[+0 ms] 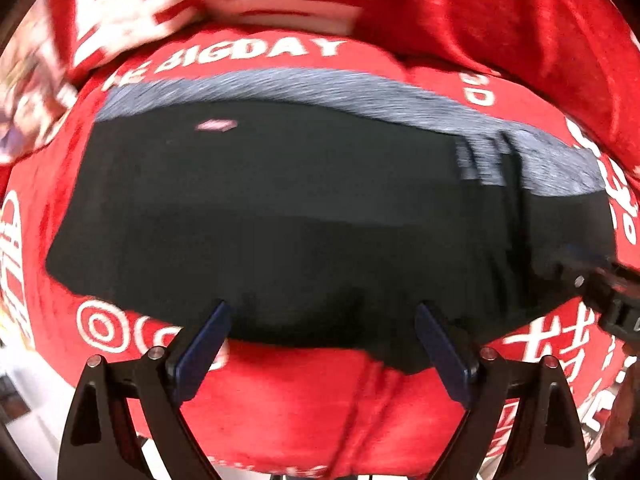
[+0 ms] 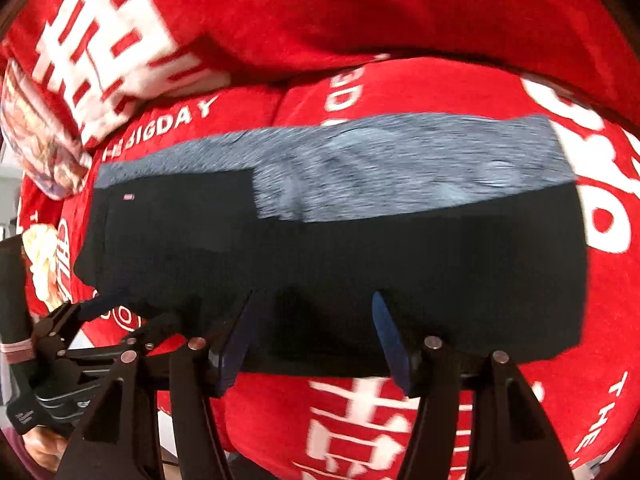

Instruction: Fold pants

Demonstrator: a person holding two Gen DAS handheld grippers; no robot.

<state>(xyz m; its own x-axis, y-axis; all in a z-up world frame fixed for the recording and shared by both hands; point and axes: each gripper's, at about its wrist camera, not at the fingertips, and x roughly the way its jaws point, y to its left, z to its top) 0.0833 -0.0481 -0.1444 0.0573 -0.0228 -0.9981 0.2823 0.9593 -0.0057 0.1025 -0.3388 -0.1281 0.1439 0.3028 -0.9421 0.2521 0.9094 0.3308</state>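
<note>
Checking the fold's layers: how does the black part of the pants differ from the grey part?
The black part is dark, plain and nearest the camera, with a small pink tag; the grey part is paler, fuzzy-looking and shows only as a band along the far edge. Both lie flat on the red blanket.

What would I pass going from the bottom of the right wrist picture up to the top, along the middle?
The right tongs, standing open → the black pants → their grey fuzzy lining → the red blanket with white lettering → a plain red fold of the blanket at the top.
</note>
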